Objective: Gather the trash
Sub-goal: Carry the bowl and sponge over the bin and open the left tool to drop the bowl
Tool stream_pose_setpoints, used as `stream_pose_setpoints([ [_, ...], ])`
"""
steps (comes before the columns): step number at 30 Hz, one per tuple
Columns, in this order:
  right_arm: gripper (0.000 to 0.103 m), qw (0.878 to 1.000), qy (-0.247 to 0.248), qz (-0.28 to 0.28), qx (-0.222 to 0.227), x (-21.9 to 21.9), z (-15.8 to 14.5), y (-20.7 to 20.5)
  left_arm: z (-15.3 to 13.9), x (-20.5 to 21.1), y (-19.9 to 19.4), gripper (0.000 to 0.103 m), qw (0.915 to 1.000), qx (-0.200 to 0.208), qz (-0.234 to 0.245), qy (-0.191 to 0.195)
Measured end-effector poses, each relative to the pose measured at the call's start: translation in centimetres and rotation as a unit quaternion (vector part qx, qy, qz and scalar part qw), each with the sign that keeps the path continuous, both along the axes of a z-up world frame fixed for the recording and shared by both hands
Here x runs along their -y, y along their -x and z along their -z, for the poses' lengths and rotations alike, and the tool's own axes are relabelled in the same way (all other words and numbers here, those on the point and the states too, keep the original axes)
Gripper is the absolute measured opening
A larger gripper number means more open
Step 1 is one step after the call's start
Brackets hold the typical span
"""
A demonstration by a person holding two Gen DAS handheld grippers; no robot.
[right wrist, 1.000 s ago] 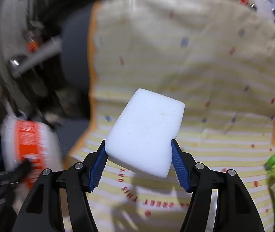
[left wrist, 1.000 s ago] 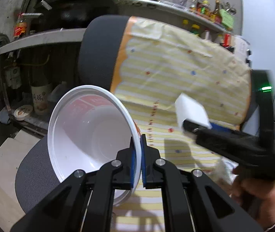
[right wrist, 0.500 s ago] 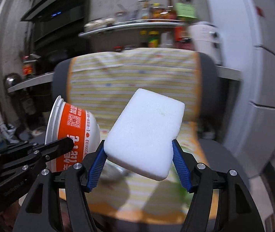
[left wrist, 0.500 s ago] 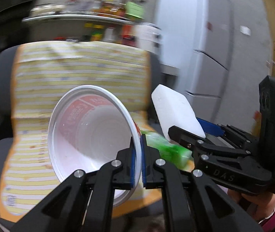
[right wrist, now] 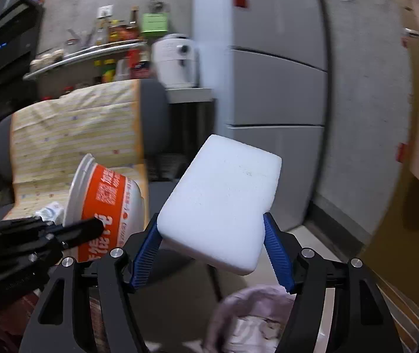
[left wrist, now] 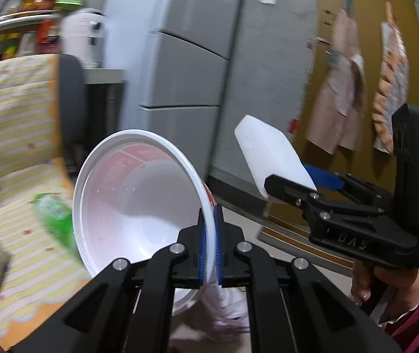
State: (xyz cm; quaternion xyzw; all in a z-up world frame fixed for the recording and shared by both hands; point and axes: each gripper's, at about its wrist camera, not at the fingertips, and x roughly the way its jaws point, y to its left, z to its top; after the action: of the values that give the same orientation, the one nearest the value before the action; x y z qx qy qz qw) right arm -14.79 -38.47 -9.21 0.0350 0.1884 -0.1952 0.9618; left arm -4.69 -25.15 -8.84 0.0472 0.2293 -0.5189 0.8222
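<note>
I've swung both tongs off the chair (right wrist: 74,135) toward the fridge: left tongs (left wrist: 208,241) clamped on the noodle bowl (left wrist: 139,203) rim, right tongs (right wrist: 212,253) clamped across the foam block (right wrist: 224,200), pink-lined bin (right wrist: 250,320) directly below it.

A tall grey refrigerator (right wrist: 274,82) stands against a grey wall (right wrist: 365,88). To its left, a shelf (right wrist: 86,53) holds bottles beside a white appliance (right wrist: 175,61). A chair (right wrist: 74,135) wears a yellow striped cover. Cloths (left wrist: 339,94) hang on a mustard wall (left wrist: 368,58).
</note>
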Motion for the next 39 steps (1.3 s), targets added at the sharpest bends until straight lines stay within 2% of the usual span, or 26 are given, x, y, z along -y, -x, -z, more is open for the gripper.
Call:
stream_pose_setpoints([
  [4,0.068,1.0,-0.006,0.028,-0.003,1.8,0.7,2.1,1.5,2.7,1.4,0.003,0.9992,-0.006,0.04,-0.004],
  [9,0.069,0.999,-0.015,0.047,-0.007,3.6,1.5,3.2,4.3,6.0,2.0,0.003,0.9955,-0.032,0.08,-0.04],
  [14,0.069,0.997,-0.028,0.073,-0.001,6.0,2.0,4.5,6.2,9.0,2.3,0.003,0.9901,-0.038,0.111,-0.077],
  [20,0.069,0.994,-0.04,0.106,0.0,8.6,2.5,5.7,7.7,13.6,2.9,0.004,0.9832,-0.035,0.147,-0.102],
  [21,0.069,0.993,-0.042,0.111,0.0,9.0,2.6,5.8,8.0,14.2,3.0,0.014,0.9827,-0.031,0.146,-0.109],
  [22,0.069,0.992,-0.044,0.115,-0.001,9.3,2.7,5.9,8.1,15.0,3.1,0.04,0.9818,-0.028,0.146,-0.118],
  [24,0.069,0.992,-0.05,0.118,-0.004,9.8,3.1,5.9,8.4,15.2,3.0,0.06,0.9838,-0.02,0.133,-0.119],
  [27,0.069,0.991,-0.057,0.118,-0.014,10.3,4.1,5.6,8.5,14.2,1.9,0.06,0.9858,-0.028,0.116,-0.118],
  [35,0.07,0.991,-0.074,0.098,-0.049,9.7,7.2,3.4,7.4,9.2,-2.7,0.06,0.9944,-0.05,0.019,-0.091],
  [39,0.077,0.988,-0.089,0.104,-0.067,10.4,8.8,2.4,6.7,7.2,-3.9,0.06,0.995,-0.054,-0.012,-0.084],
])
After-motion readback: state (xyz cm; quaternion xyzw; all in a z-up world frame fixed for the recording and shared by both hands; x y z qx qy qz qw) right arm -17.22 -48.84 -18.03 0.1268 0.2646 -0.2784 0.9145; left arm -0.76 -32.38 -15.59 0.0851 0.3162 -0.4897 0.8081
